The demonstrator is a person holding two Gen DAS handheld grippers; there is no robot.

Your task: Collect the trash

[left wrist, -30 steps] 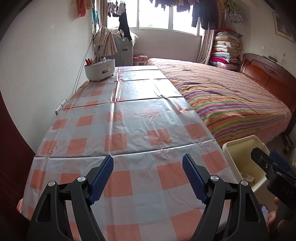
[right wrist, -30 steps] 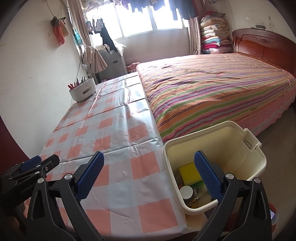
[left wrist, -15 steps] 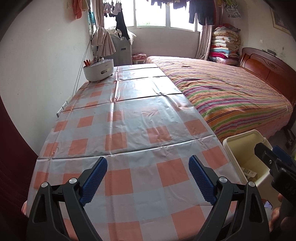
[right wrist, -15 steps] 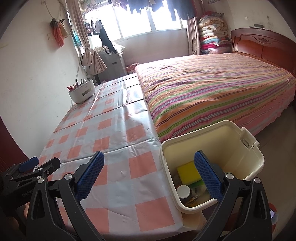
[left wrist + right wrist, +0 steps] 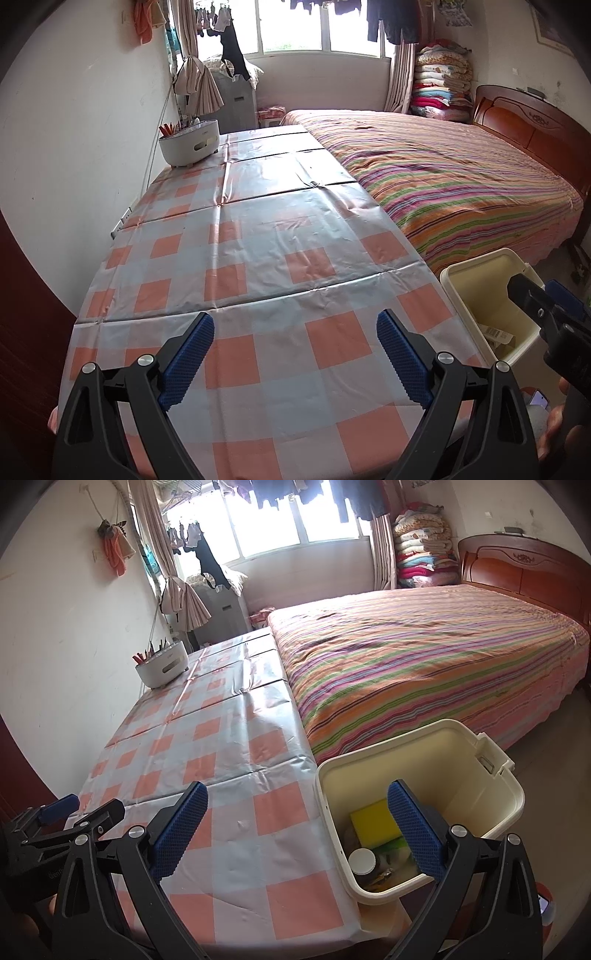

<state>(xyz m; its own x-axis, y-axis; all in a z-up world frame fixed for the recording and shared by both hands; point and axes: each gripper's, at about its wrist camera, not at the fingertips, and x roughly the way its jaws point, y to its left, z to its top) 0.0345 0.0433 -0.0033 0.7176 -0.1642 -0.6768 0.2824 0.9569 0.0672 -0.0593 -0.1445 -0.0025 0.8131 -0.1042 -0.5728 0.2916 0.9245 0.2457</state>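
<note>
A cream trash bin (image 5: 480,746) stands at the table's right edge; it also shows in the left wrist view (image 5: 476,295). Inside lie a yellow sponge (image 5: 373,818), a white-capped bottle (image 5: 362,860), green scraps and a barcoded wrapper (image 5: 496,334). My left gripper (image 5: 295,356) is open and empty above the near end of the checked tablecloth (image 5: 258,258). My right gripper (image 5: 297,829) is open and empty, its right finger over the bin, its left finger over the cloth (image 5: 229,760).
A white holder with pens (image 5: 189,142) stands at the table's far left by the wall. A striped bed (image 5: 443,177) runs along the table's right side. A grey cabinet (image 5: 236,99) and a stack of folded blankets (image 5: 441,88) stand under the window.
Both grippers have drawn back and lifted a little, so more tablecloth shows. The left jaws have opened slightly wider. The bin and its contents have not moved.
</note>
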